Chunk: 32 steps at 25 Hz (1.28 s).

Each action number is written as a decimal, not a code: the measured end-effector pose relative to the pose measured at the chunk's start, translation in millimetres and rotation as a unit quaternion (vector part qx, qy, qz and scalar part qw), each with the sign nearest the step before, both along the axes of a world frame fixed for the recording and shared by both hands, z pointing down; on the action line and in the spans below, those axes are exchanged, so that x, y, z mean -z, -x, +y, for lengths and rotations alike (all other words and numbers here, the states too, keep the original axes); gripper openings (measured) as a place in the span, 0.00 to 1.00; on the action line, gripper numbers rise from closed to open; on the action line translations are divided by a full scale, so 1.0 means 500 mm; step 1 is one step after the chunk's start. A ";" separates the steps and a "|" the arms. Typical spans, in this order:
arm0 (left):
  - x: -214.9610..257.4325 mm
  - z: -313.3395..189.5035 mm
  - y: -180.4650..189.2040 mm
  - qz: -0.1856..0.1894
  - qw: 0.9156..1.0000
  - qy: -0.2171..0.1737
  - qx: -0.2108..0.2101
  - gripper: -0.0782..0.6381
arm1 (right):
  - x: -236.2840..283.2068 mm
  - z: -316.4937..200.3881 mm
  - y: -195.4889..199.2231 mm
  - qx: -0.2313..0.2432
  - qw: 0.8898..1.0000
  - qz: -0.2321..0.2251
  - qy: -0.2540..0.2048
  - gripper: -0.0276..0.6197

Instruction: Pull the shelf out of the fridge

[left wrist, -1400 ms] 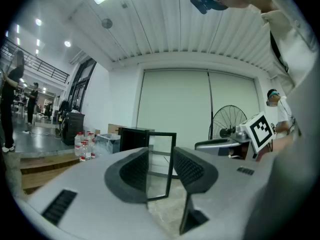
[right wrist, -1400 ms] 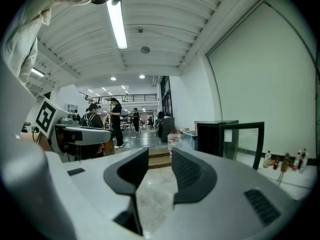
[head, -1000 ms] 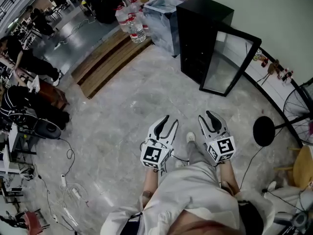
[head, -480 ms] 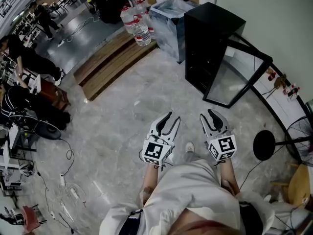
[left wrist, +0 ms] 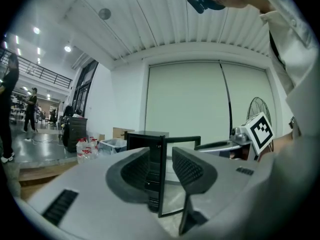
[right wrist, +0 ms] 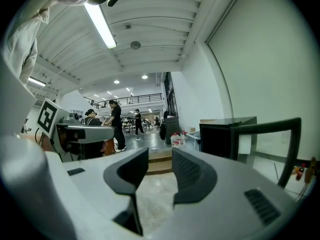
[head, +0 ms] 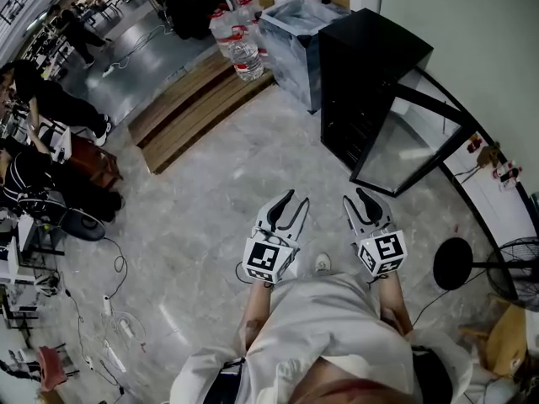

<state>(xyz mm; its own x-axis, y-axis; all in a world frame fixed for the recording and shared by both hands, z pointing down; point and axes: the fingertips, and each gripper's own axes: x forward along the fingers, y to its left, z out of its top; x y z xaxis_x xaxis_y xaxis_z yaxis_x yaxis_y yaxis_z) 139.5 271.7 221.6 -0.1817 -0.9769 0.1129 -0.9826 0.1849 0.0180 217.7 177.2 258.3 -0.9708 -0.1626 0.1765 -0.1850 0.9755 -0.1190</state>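
The fridge (head: 358, 74) door (head: 410, 146) hangs open; shelf not yet pulled. Well short of it, left gripper (head: 291, 200) and right gripper (head: 360, 197), jaws pressed together, empty.

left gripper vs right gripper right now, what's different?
Aim: the left gripper looks straight at the fridge; the right gripper looks at the wooden step, with the fridge off to its right. Position: the right gripper is nearer the open fridge door than the left gripper. Shared: both shut, empty, held over the floor, short of the fridge.
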 end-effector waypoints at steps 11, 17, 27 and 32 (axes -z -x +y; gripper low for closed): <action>-0.002 -0.074 0.061 -0.004 1.000 0.002 0.022 0.31 | -0.007 -0.083 0.065 0.021 1.000 0.002 0.006 0.26; -0.006 -0.109 0.102 -0.006 1.000 0.001 0.018 0.31 | -0.017 -0.118 0.107 0.020 1.000 0.006 0.006 0.26; -0.016 -0.160 0.220 -0.003 1.000 0.001 0.014 0.32 | -0.024 -0.166 0.209 0.007 1.000 0.007 0.005 0.26; -0.025 -0.193 0.293 0.003 1.000 0.002 -0.008 0.34 | -0.026 -0.187 0.275 -0.004 1.000 0.007 0.010 0.30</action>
